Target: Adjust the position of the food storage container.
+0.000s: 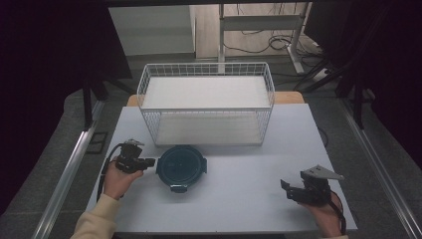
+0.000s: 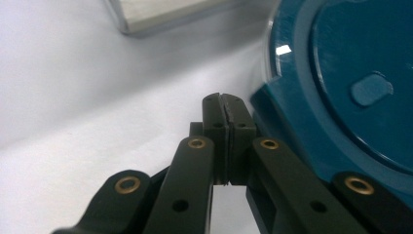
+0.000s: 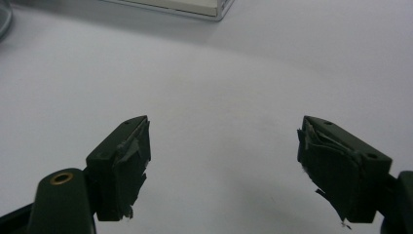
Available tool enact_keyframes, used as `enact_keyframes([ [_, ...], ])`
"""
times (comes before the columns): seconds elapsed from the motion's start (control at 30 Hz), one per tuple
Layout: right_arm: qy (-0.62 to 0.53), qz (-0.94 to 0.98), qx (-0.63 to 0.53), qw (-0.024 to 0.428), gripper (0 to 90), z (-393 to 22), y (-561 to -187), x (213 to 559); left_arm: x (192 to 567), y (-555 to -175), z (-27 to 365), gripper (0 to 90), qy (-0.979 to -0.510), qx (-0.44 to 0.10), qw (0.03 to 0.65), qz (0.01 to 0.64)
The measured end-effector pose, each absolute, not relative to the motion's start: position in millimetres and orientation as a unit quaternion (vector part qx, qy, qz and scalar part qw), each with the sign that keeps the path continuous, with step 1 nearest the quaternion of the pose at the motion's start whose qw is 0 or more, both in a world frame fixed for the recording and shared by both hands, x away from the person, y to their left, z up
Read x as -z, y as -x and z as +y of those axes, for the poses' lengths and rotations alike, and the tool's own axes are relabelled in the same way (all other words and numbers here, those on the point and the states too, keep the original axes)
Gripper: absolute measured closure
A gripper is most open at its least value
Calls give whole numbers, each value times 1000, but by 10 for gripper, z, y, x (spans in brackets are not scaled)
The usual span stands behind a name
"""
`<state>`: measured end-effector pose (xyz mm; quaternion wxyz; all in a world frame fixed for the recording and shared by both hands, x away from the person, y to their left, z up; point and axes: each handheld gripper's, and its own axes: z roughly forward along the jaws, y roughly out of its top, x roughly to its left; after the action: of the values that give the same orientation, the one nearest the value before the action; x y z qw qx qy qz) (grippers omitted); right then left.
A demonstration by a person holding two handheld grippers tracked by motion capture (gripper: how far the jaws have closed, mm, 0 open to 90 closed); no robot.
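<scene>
Left tool (image 2: pixel 227 119) had jaws pressed together, empty, tip touching the left rim of the teal lidded container (image 1: pixel 181 167), which sat on the bench (image 1: pixel 239 194) before the wire basket (image 1: pixel 206 102). Right tool (image 3: pixel 224 165) stood wide apart, well clear. Risk: a closed-tip nudge could slide the container sideways

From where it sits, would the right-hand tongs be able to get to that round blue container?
Probably yes. The right tongs are open, and only bare table lies between them and the blue container. The left tongs, shut, sit at its far side.
</scene>
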<state>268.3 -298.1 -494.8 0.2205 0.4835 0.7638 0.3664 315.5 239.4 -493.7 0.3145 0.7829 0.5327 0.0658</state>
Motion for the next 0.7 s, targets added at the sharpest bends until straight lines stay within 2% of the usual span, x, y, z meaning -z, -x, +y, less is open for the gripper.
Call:
enact_keyframes([
  [0.33, -487, 762, -365, 220, 197, -2986, -2689, 4946, 4944, -3139, 2347, 900, -783, -64, 306, 538],
  [0.47, -493, 757, -377, 204, 196, -2985, -2690, 4935, 4944, -3132, 2349, 900, -782, -61, 310, 537],
  [0.7, -492, 757, -375, 213, 197, -2972, -2687, 4928, 4962, -3132, 2289, 900, -781, -48, 318, 536],
])
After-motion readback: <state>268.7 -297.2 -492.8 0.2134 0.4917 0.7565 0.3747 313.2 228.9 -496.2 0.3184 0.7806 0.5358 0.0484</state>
